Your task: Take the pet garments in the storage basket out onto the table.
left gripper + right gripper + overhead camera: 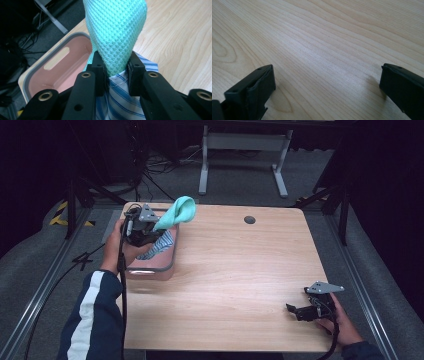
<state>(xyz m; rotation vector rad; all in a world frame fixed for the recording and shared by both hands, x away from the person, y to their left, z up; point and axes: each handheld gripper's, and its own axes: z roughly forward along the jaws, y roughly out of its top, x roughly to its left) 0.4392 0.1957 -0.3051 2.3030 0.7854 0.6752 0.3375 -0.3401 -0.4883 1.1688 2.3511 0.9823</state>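
High overhead, claw close-ups, shared table (240, 270)

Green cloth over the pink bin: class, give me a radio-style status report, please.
Left gripper shut on green cloth, lifted above pink bin. Striped cloth underneath. Right gripper open, resting on table. Nothing in the way.

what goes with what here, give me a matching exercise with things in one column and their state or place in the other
1 mint waffle cloth
2 striped cloth
3 pink bin
4 right gripper

a jaws wide apart over bare wood
b at the table's left edge
c pinched in the left gripper
d lying under the left gripper's jaws

Pairs: 1-c, 2-d, 3-b, 4-a
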